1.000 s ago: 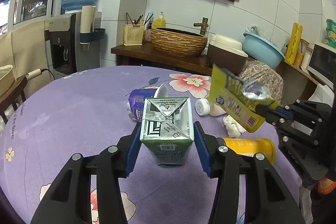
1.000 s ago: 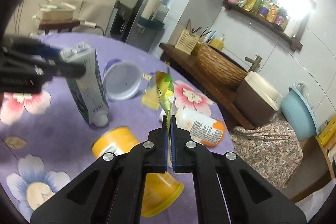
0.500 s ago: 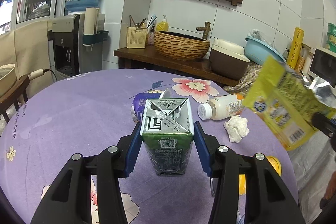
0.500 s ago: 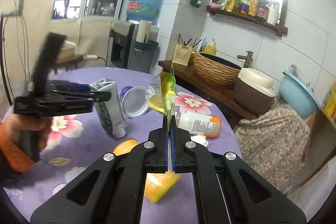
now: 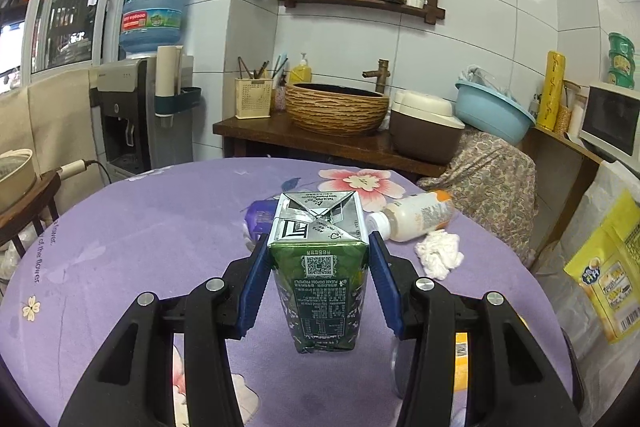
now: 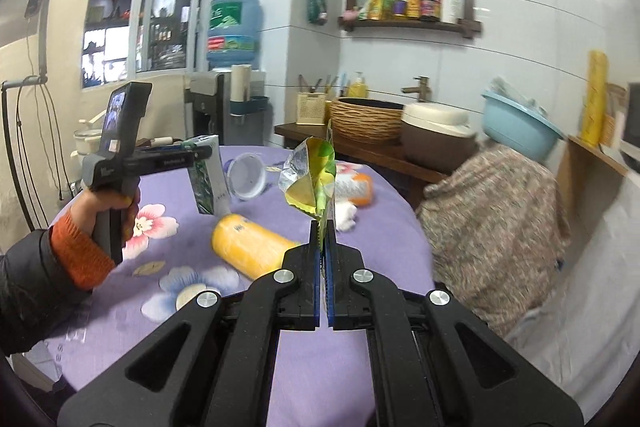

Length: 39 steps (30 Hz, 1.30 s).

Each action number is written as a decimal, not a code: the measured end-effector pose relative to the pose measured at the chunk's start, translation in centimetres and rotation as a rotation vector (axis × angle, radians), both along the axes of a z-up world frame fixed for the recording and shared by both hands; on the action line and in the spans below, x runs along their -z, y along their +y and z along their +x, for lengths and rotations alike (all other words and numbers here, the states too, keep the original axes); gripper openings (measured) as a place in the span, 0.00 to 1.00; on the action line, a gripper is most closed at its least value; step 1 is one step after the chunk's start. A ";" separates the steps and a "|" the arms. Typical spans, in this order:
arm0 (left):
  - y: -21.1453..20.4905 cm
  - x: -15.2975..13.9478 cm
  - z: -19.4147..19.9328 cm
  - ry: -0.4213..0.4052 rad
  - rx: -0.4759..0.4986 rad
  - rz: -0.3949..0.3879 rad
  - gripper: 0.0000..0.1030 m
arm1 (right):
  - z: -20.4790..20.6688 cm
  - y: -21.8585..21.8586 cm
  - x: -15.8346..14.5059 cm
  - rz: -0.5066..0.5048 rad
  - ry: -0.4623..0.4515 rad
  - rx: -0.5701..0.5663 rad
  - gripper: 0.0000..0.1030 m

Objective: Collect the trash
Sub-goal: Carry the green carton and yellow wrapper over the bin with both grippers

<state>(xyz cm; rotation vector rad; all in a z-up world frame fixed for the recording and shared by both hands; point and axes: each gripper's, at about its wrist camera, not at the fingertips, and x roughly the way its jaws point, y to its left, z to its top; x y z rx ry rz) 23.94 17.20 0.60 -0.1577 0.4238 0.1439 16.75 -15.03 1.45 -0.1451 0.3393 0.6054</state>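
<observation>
Purple floral cloth covers the round table [image 5: 120,227], its near edge cut off behind the gripper bodies in both views. Left wrist view: the carton [image 5: 319,267] hides most of a purple cup [image 5: 260,221] lying behind it; a yellow cup [image 5: 461,359] shows only as a sliver behind the right finger; the wrapper [image 5: 608,271] is cropped by the lens edge, with its printed text blurred. A bottle [image 5: 416,215] lies on its side and a tissue wad [image 5: 438,253] just in front of it. Right wrist view: the wrapper [image 6: 310,175] screens part of the bottle [image 6: 358,189]. The left gripper [image 5: 319,275] stands partly open, blue pads pressed against both sides of the carton, which hangs clear of the cloth in the right wrist view [image 6: 208,179]. The right gripper [image 6: 322,247] is fully closed, pinching the wrapper's lower edge, held upright at the table's right side. A hand [image 6: 110,211] in an orange cuff grips the left gripper's handle.
</observation>
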 end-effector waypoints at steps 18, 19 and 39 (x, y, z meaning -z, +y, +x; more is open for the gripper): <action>-9.0 -6.2 -7.1 -0.208 0.119 0.089 0.47 | -3.7 -11.7 6.1 0.080 0.071 0.262 0.02; -9.7 -6.3 -7.1 -0.208 0.144 0.080 0.47 | -3.9 -12.0 6.3 0.079 0.073 0.270 0.02; -30.9 2.6 -4.8 0.066 0.680 -0.030 0.47 | -3.4 -19.9 16.3 0.067 0.301 0.500 0.02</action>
